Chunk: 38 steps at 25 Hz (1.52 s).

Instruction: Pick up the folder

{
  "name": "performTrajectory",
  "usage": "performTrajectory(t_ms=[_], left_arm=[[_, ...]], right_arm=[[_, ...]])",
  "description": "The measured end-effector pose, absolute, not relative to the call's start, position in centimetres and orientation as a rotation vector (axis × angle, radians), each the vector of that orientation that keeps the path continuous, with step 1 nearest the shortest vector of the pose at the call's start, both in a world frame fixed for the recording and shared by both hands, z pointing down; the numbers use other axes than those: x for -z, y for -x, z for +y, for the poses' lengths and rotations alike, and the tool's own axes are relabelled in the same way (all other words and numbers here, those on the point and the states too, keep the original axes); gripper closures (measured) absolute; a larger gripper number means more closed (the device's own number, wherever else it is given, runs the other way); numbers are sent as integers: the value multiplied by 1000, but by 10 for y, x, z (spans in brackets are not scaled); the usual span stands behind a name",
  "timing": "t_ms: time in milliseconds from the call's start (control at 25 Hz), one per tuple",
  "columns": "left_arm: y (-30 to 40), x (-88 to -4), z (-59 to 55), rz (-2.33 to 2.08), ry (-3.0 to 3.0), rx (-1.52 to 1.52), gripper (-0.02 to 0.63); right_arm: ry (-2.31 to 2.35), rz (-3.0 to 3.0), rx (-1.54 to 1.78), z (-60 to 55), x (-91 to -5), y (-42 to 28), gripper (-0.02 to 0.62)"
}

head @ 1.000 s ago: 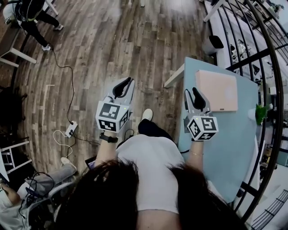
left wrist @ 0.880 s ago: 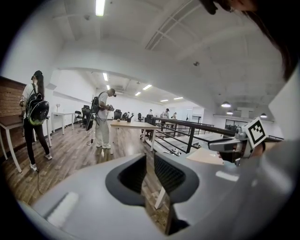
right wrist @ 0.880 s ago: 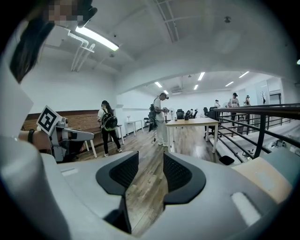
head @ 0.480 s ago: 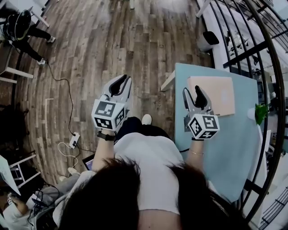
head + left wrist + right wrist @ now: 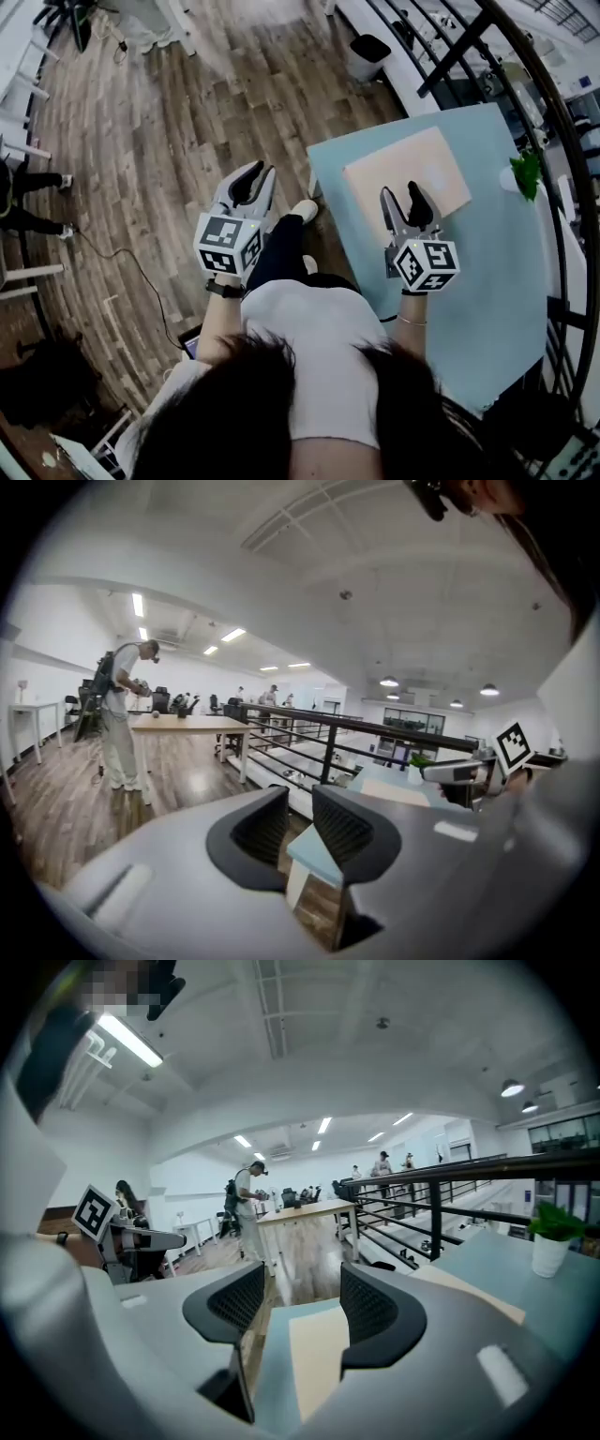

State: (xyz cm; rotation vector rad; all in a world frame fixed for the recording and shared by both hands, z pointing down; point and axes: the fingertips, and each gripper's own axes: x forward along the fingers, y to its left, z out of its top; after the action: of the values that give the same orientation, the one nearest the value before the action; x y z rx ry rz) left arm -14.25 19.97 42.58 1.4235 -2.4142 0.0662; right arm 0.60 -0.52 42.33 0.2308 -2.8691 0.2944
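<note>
The pale blue counter (image 5: pixel 487 281) stands on a floor (image 5: pixel 169 131) of grey-brown wooden planks. A flat, peach-coloured folder (image 5: pixel 408 178) lies directly on the counter near its far-left corner, with bare blue surface all around it. A small green plant (image 5: pixel 525 172) in a white pot stands well apart from the folder, close to the counter's right edge.

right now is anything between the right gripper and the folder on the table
Nothing visible does. The right gripper, jaws opening and empty, is over the near part of the folder, which lies flat on the table. The small plant stands well off to the side.
</note>
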Motion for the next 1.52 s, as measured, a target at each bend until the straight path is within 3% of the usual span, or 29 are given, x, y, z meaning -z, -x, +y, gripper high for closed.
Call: performTrajectory(t_ms=[360, 760, 1120, 1520], left_arm=[[192, -423, 14, -2042, -1913, -148, 520], [160, -430, -116, -1583, -2286, -237, 512], [110, -458, -155, -1278, -2377, -294, 497], [90, -476, -159, -1257, -2323, -330, 483]], right_arm=[[-779, -2780, -405, -106, -428, -17, 339], [-1312, -2570, -507, -143, -436, -80, 304], [-1562, -2407, -623, -136, -458, -126, 279], [-1547, -2396, -696, -136, -472, -144, 279]])
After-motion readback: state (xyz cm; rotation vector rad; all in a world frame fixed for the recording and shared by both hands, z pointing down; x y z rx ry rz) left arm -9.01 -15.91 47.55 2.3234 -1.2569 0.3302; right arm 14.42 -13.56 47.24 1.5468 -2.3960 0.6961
